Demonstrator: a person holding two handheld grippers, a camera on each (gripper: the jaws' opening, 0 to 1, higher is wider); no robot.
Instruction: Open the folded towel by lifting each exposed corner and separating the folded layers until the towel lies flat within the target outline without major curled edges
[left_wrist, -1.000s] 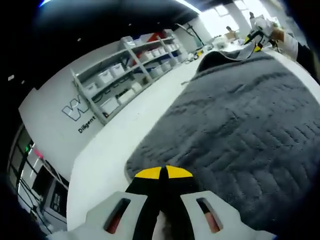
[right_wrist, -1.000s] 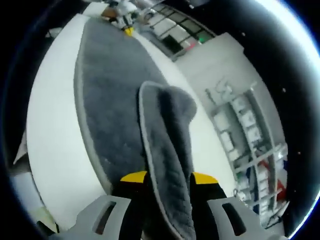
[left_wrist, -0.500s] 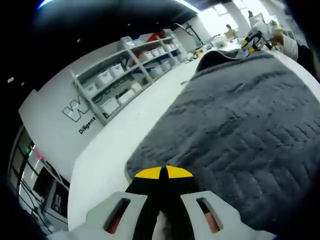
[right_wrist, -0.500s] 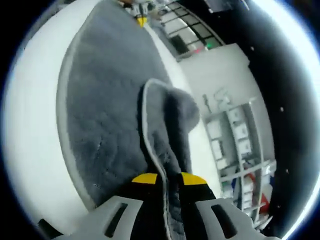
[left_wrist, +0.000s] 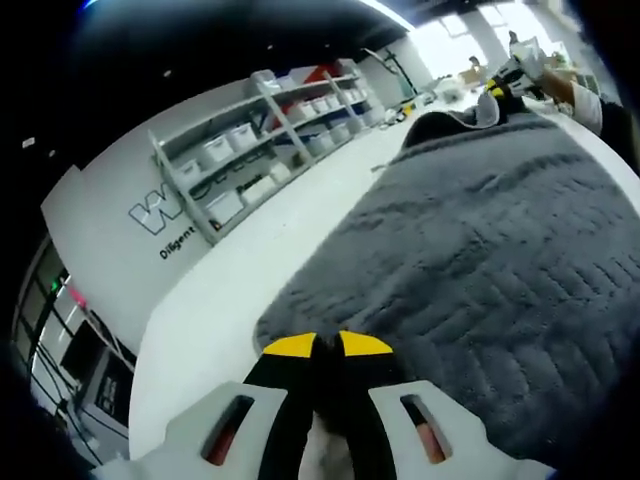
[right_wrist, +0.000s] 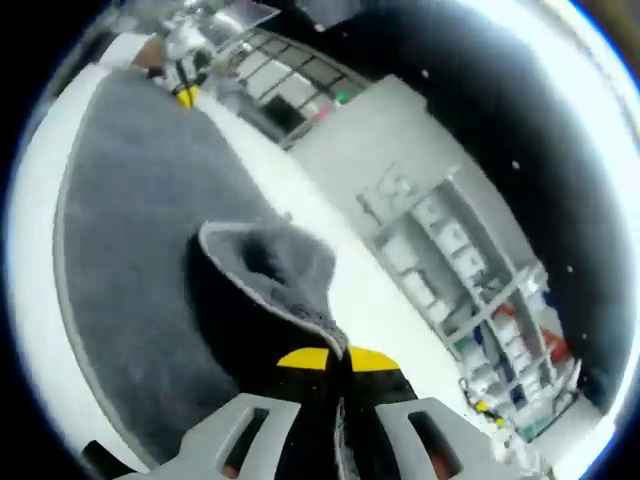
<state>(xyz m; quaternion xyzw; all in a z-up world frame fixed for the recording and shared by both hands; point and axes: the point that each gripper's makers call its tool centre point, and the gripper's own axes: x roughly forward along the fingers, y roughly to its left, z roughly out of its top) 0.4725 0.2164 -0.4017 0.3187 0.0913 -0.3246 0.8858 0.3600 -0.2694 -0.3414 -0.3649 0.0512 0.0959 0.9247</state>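
Note:
A dark grey quilted towel (left_wrist: 480, 260) lies spread over a white table (left_wrist: 220, 300). My left gripper (left_wrist: 327, 345) is shut on the towel's near corner, its yellow-tipped jaws pinched together at the edge. In the right gripper view my right gripper (right_wrist: 337, 358) is shut on another corner of the towel (right_wrist: 150, 230), which is lifted into a raised fold (right_wrist: 275, 265) above the flat part. The right gripper (left_wrist: 505, 85) also appears far off at the towel's far end in the left gripper view, and the left gripper (right_wrist: 186, 95) shows small at the far end in the right gripper view.
White shelving with white bins (left_wrist: 260, 150) stands against a white wall with lettering (left_wrist: 175, 215) beyond the table. The same shelves (right_wrist: 470, 300) appear on the right of the right gripper view. A person's sleeve (left_wrist: 585, 100) shows by the far gripper.
My right gripper's jaws have closed on the towel corner and lifted it, so the fold now stands higher and shorter. My left gripper stays pinched on its corner; its view shifted only slightly.

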